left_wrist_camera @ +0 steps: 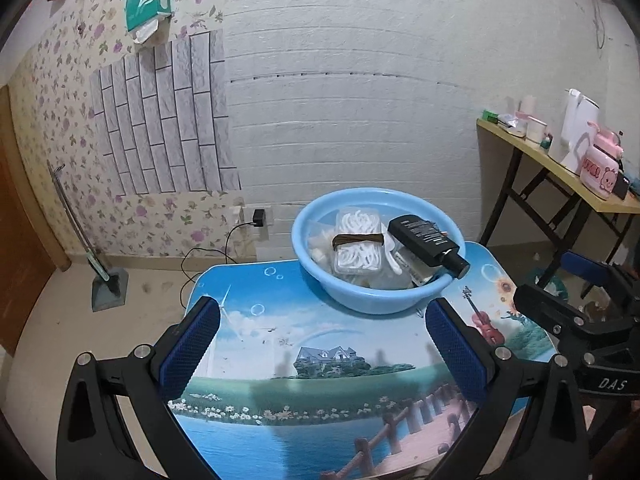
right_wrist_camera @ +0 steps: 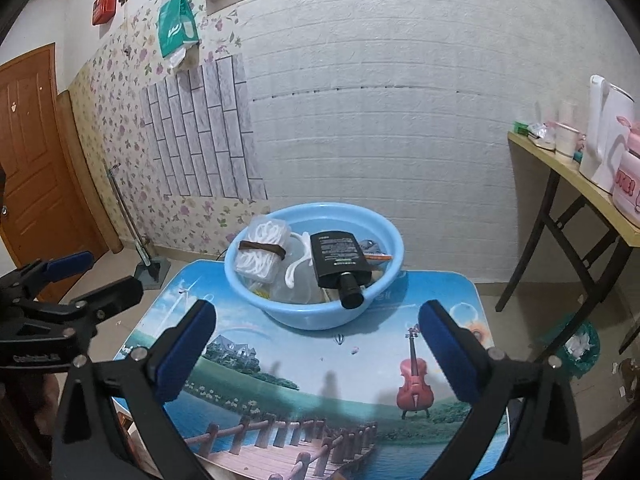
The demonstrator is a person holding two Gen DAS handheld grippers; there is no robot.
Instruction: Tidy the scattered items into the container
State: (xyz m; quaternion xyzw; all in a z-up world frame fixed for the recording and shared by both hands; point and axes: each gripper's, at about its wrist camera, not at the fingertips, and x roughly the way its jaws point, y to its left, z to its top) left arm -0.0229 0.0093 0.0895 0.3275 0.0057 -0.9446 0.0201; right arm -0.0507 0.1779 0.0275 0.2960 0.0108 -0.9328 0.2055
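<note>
A light blue basin (left_wrist_camera: pixel 320 220) (right_wrist_camera: pixel 384 232) stands at the far side of the small picture-printed table (left_wrist_camera: pixel 320 384) (right_wrist_camera: pixel 320 392). In it lie a black tube with a black cap (left_wrist_camera: pixel 424 238) (right_wrist_camera: pixel 338 258), a clear box of white loops with a brown band (left_wrist_camera: pixel 358 246) (right_wrist_camera: pixel 262 252), and other white and clear items. My left gripper (left_wrist_camera: pixel 322 344) is open and empty, above the table in front of the basin. My right gripper (right_wrist_camera: pixel 318 340) is open and empty, also in front of the basin. Each gripper shows at the edge of the other's view.
A folding side table (left_wrist_camera: pixel 560 164) (right_wrist_camera: pixel 580 184) with a white kettle (left_wrist_camera: pixel 576 128), cups and a pink container stands to the right. A wooden door (right_wrist_camera: pixel 32 152) is at the left. A floor stand (left_wrist_camera: pixel 108 284) and a charger cable lie by the wall.
</note>
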